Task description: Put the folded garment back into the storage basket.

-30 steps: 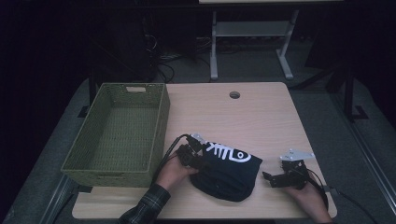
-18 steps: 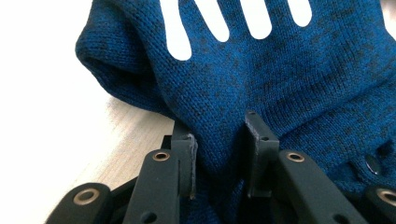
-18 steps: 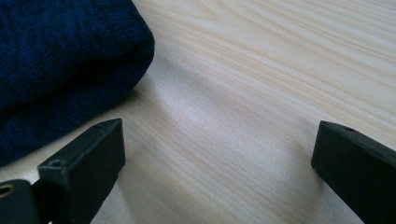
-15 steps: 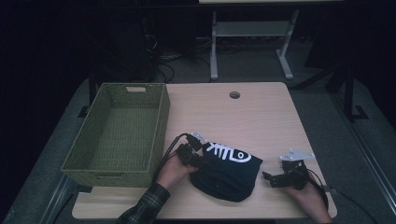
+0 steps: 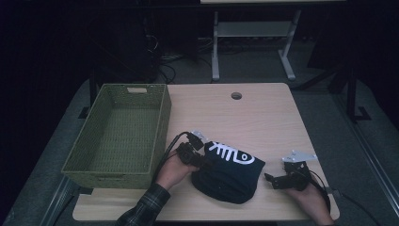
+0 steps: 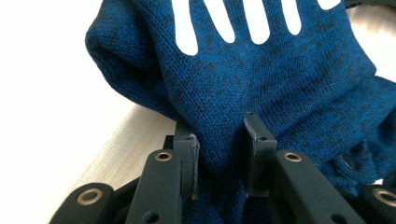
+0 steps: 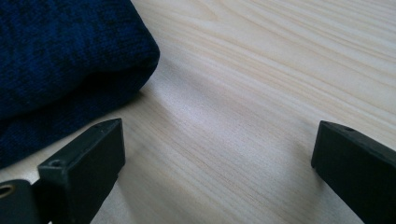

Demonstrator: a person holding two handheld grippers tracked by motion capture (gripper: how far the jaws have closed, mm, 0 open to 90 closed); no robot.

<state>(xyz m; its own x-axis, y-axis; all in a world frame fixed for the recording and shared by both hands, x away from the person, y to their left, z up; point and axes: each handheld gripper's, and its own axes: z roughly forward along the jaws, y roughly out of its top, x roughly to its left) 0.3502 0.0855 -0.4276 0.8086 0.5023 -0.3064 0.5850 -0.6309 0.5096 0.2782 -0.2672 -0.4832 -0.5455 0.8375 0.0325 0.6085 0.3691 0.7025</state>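
High view showed your left gripper (image 5: 200, 157) pinching the folded sweater (image 5: 230, 172) at the table's (image 5: 263, 113) near edge; your right gripper (image 5: 277, 181) waited wide open beside it. Basket (image 5: 117, 132) lay empty, so nothing seemed packed yet.

Bunched blue knit garment (image 5: 229, 172), white print, near-centre tabletop

I work at a light wooden table (image 5: 263, 117) with a round cable hole (image 5: 236, 95) near its far edge. Grey carpet (image 5: 324, 113) surrounds it. Beyond, the room lies dark; a white-framed table (image 5: 249, 29) stands there, with tangled cables (image 5: 164, 70) on the floor beside it.
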